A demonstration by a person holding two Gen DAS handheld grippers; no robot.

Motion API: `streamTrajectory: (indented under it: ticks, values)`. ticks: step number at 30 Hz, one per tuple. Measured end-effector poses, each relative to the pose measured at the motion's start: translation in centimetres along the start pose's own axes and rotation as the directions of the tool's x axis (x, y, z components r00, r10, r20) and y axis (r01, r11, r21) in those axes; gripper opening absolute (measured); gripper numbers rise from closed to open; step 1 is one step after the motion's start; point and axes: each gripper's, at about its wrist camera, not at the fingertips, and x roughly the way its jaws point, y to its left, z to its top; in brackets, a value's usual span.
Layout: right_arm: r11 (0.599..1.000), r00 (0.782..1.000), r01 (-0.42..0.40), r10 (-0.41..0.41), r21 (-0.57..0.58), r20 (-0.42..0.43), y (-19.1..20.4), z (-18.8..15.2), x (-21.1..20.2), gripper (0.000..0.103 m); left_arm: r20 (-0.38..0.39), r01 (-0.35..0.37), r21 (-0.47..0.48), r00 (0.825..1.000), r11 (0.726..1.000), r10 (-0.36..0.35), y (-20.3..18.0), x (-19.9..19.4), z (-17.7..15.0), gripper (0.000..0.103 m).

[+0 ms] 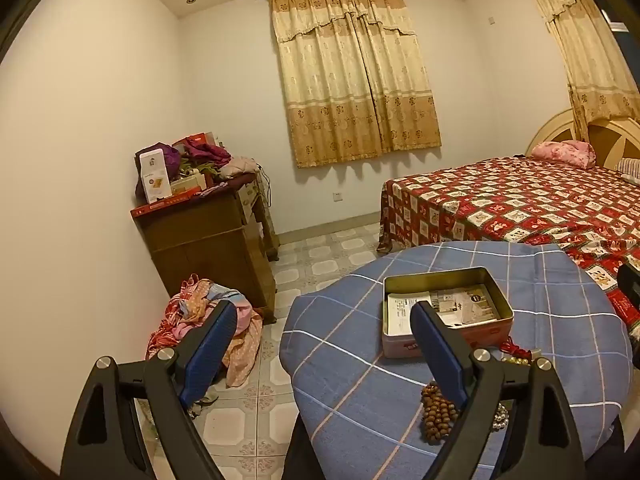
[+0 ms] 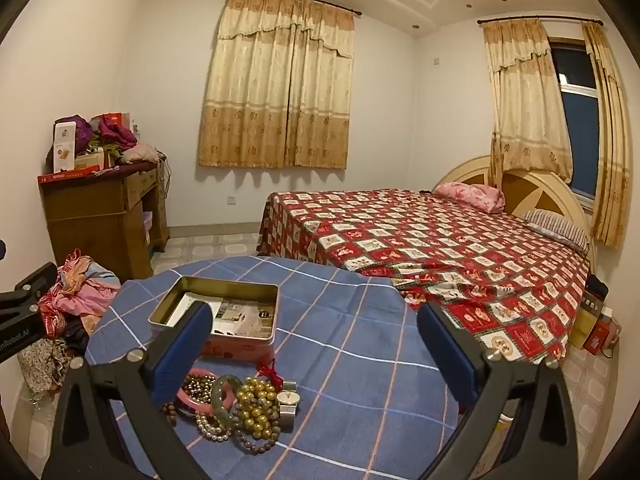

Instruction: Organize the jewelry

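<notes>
Several loose bead bracelets, bangles and a steel wristwatch [image 2: 289, 400] lie heaped at the counter's near edge, before the open pink metal tin [image 2: 224, 316]. Both tongs, left [image 1: 320, 344] and right [image 2: 316, 344], gape empty. Beads are slippery, limp; the green jade bangle [image 2: 224, 400] looks brittle: pinch its rim.

Shiny metal tin [image 2: 224, 292], matt checked cloth [image 2: 352, 344], glossy beads [image 2: 256, 404]

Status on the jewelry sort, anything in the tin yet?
Done: nothing visible. The open tin shows only printed paper inside, no jewelry.
In hand: nothing. The left gripper and right gripper both have jaws spread and empty, above the blue checked cloth.
Left: the whole pile beside the tin, including the pink bangle, green bangle, gold bead bracelet, watch and wooden beads.
</notes>
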Motion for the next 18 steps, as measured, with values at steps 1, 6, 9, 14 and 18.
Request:
streamTrajectory:
  ticks: [1, 6, 9, 14, 18]
  values:
    - [1.000, 1.000, -0.003, 0.003, 0.004, 0.002, -0.01, -0.01, 0.00, 0.103, 0.001, -0.002, 0.000, 1.000, 1.000, 0.002, 0.00, -0.02, 0.01, 0.088]
    - [1.000, 1.000, 0.000, 0.000, -0.001, 0.006, 0.02, -0.02, -0.05, 0.103, -0.003, -0.003, 0.002, 1.000, 1.000, 0.003, -0.04, -0.06, 0.03, 0.088]
    - [1.000, 1.000, 0.001, -0.001, -0.003, 0.006, 0.06, -0.02, -0.06, 0.103, -0.006, 0.000, 0.004, 1.000, 1.000, 0.000, -0.06, -0.11, 0.05, 0.088]
    - [1.000, 1.000, 0.001, -0.001, -0.005, 0.006, 0.07, 0.00, -0.06, 0.103, -0.007, -0.005, 0.001, 1.000, 1.000, 0.006, 0.15, 0.18, -0.07, 0.088]
    - [1.000, 1.000, 0.002, -0.002, -0.005, 0.007, 0.06, 0.01, -0.05, 0.103, -0.006, -0.010, 0.001, 1.000, 1.000, 0.010, 0.21, 0.49, -0.66, 0.088]
